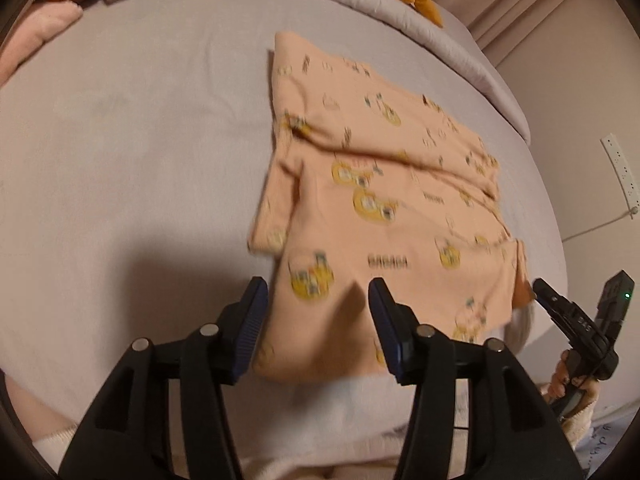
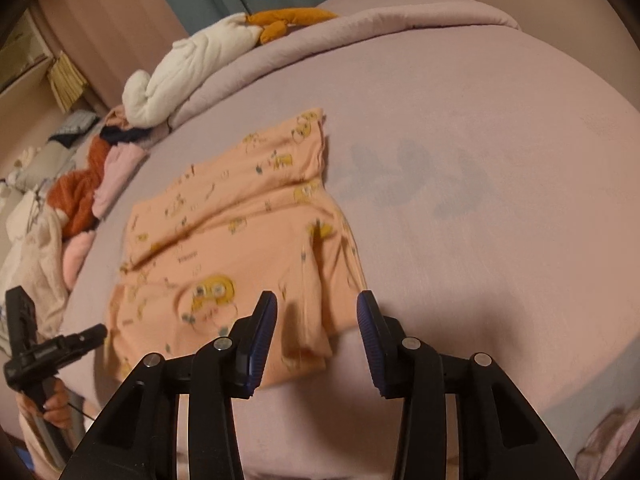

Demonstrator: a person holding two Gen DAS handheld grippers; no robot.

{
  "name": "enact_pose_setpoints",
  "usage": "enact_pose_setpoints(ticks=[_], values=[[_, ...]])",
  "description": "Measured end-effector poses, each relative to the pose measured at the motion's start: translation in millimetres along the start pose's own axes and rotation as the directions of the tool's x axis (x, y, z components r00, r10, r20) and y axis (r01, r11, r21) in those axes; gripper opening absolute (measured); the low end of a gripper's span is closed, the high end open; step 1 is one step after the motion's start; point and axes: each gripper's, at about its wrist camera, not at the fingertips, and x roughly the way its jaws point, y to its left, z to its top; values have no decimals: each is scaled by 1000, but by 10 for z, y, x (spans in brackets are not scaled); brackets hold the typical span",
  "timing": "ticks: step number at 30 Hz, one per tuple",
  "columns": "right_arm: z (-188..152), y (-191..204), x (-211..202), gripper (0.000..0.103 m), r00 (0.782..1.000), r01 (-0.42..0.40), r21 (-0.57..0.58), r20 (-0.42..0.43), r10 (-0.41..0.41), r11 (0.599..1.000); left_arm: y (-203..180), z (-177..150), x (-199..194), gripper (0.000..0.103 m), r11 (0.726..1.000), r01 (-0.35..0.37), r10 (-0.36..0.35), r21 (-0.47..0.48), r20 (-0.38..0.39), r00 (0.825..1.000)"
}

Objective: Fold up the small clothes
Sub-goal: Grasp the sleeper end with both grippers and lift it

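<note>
On the bed [image 1: 120, 140], one blurred peach garment [image 1: 380, 200] is seen; both hand-held grippers, left [image 1: 316, 312] and right [image 2: 316, 324], are held released.

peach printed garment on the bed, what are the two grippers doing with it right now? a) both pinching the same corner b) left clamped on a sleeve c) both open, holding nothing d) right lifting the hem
C: the left gripper and the right gripper both show their jaws spread with no cloth between them, while the peach garment lies partly folded on the bed.
</note>
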Motion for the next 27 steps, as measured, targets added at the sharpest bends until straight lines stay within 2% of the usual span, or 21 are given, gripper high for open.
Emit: enact_pose_setpoints(ticks=[4,5,6,9,11,12,13,15,19,27], values=[[-95,50,47,41,1000,0,-6,-21,0,1000,1,-114,82,49,1000,0,0,-7,-32,999],[-116,69,60,41,1000,7,-13,-25,-7,1000,18,-147,101,41,1000,-11,11,-14,-40,999],[-134,87,76,41,999,16,-19,-30,-17,1000,21,-165,123,28,999,-31,30,-21,-41,999],[-171,123,100,40,999,4,-25,-36,-5,1000,18,-177,168,8,999,-8,6,-41,-48,999],[-189,159,115,26,999,-7,-36,-39,5,999,3,-191,171,6,999,-13,11,-41,-48,999],[-190,185,119,14,999,-1,-50,-39,0,999,-19,-193,149,5,999,-21,19,-31,-40,999],[-195,205,109,7,999,7,-62,-31,-9,998,-34,-187,126,4,999,-18,17,-31,-33,999],[-190,229,68,6,1000,0,-66,-8,0,998,-49,-160,49,4,999,12,-12,-42,-19,1000],[-122,236,-69,6,996,-83,-41,34,84,996,-104,-96,-146,4,997,71,-69,-41,32,997],[154,326,-233,6,978,-168,-31,116,171,985,-252,163,-469,4,989,145,-142,-12,139,980]])
